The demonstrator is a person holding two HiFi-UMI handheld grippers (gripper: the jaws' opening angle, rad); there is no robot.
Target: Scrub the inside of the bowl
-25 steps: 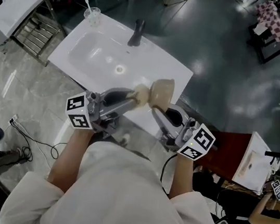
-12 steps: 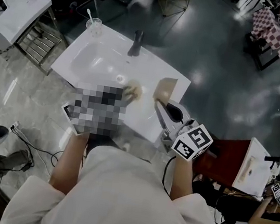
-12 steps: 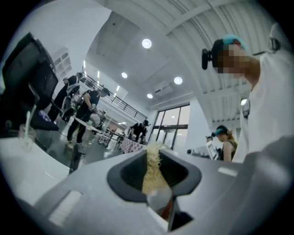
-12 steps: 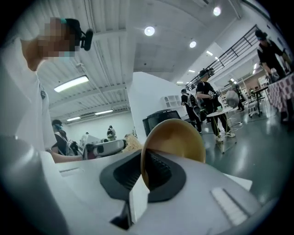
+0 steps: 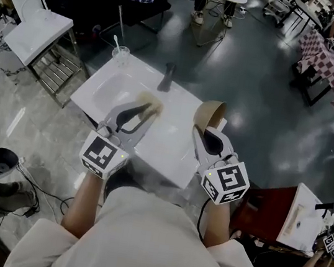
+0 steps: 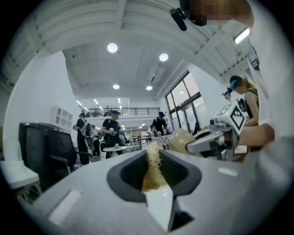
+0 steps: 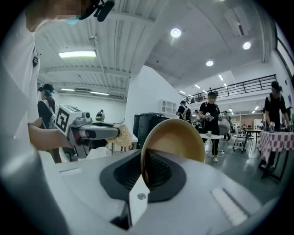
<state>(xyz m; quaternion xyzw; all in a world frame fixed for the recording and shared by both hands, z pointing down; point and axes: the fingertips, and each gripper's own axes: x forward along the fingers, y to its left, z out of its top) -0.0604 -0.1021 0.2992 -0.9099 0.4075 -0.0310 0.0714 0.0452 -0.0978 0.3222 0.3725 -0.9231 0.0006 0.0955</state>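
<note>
In the head view my right gripper (image 5: 207,130) is shut on the rim of a tan bowl (image 5: 211,113), which stands on edge above the white washbasin (image 5: 114,90). My left gripper (image 5: 144,111) is shut on a tan fibrous scrubber (image 5: 149,102), held a hand's width left of the bowl and apart from it. The left gripper view has the scrubber (image 6: 152,167) pinched between the jaws, with the bowl (image 6: 180,141) off to the right. In the right gripper view the bowl (image 7: 177,137) rises from the jaws, its hollow side toward the scrubber (image 7: 122,135) at left.
A dark faucet (image 5: 166,76) stands at the basin's back edge and a glass (image 5: 121,54) with a stick in it at the back left corner. A metal rack (image 5: 58,68) lies left, a red seat (image 5: 269,199) right. People stand around tables behind.
The scrubber and the bowl touched a second ago; now the two grippers have drawn apart, the left one to the left. The head view has tipped to take in more of the room.
</note>
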